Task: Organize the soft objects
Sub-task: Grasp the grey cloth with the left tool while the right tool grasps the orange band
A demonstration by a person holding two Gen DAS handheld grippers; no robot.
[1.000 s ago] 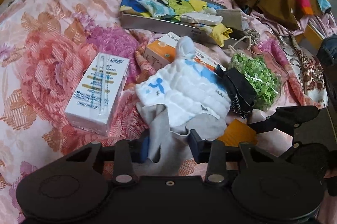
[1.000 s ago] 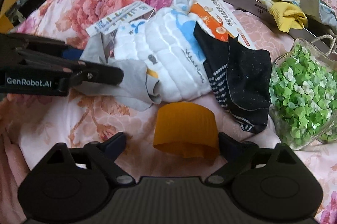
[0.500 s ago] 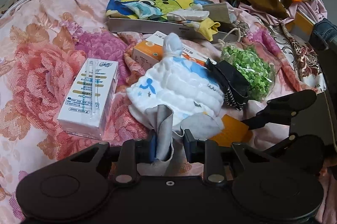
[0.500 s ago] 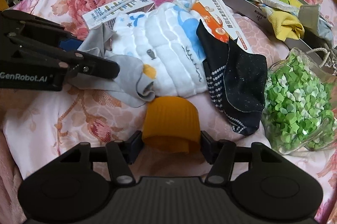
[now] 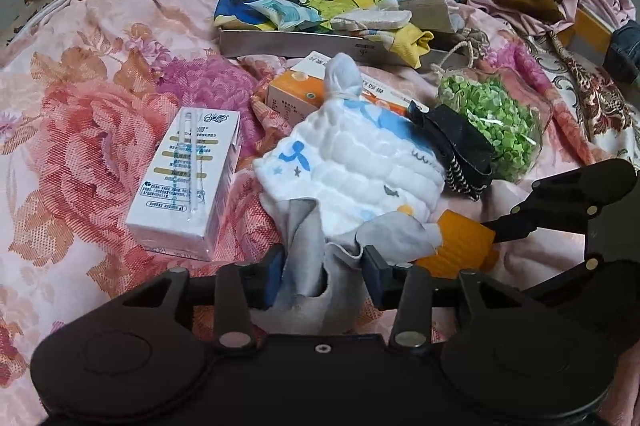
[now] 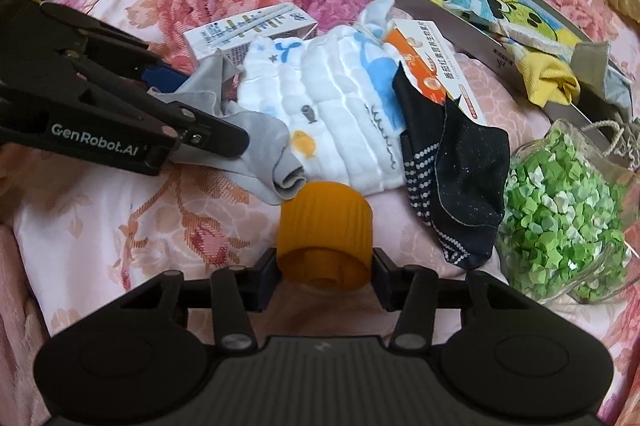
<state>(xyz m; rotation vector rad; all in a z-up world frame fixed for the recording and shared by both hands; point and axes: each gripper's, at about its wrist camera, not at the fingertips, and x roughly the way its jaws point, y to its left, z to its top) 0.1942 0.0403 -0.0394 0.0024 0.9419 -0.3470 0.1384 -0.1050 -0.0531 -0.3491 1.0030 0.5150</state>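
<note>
My left gripper (image 5: 323, 268) stands around a grey sock (image 5: 320, 258) on the bed, jaws wider than half a second ago; it also shows in the right wrist view (image 6: 200, 124), over the sock (image 6: 260, 150). My right gripper (image 6: 324, 268) is shut on an orange ribbed cap (image 6: 325, 246), also seen in the left wrist view (image 5: 460, 244). A white baby hat with blue prints (image 5: 352, 162) lies just beyond the sock. A black dotted sock (image 6: 456, 178) lies to its right.
A grey tray (image 5: 280, 44) holding colourful cloths and a yellow sock sits further back. A white box (image 5: 186, 178), an orange box (image 5: 292, 90) and a glass jar of green paper stars (image 6: 560, 210) lie around the hat on the floral bedspread (image 5: 80, 130).
The left jaws closed on the grey sock, then widened again. The right jaws closed on the orange cap and both grippers drew back slightly.
</note>
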